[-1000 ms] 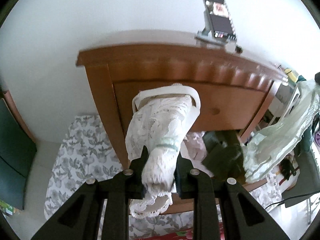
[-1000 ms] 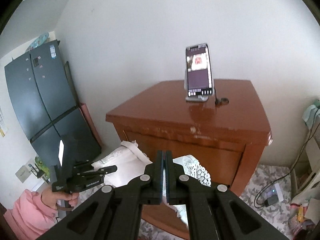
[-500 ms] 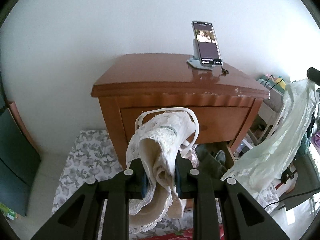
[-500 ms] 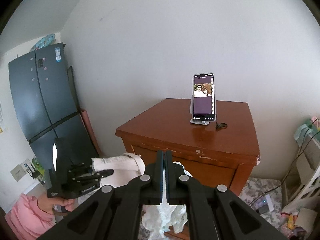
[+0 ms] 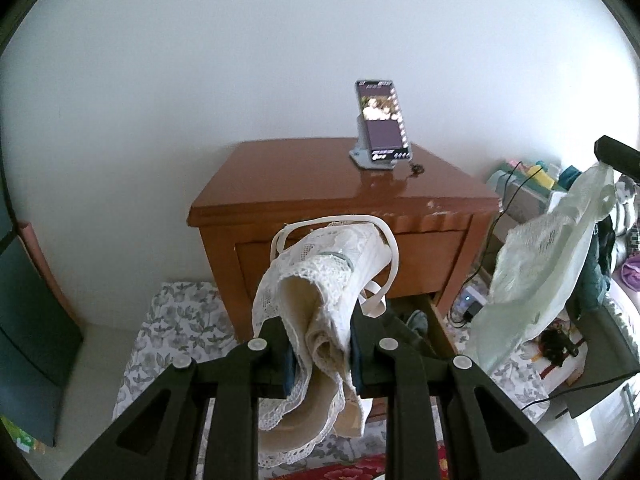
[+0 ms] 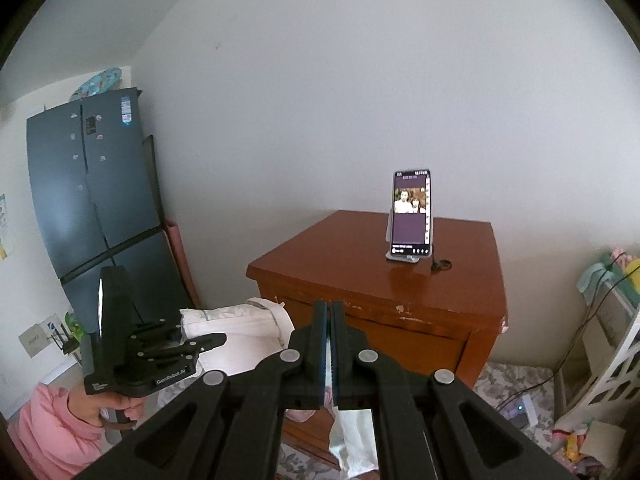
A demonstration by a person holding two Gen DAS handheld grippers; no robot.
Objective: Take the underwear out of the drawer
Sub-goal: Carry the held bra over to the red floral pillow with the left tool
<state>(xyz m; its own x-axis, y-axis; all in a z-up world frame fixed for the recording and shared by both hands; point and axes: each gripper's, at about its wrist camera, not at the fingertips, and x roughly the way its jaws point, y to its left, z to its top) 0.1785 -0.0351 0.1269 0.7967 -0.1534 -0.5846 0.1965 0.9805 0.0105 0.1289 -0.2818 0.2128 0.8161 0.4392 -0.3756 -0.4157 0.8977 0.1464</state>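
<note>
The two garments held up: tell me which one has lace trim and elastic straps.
The white lace underwear clamped in the left gripper. The pale green garment hanging from the right gripper is thin, sheer and shows no straps.

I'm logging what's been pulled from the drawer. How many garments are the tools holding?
2: white lace underwear clamped in the left tool; a pale green garment pinched in the shut right tool. More may lie hidden in the drawer.

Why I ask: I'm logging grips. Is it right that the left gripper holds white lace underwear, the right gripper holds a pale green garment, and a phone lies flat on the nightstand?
Not quite: the phone stands upright in a holder on the nightstand, as the right wrist view shows. The rest holds.
</note>
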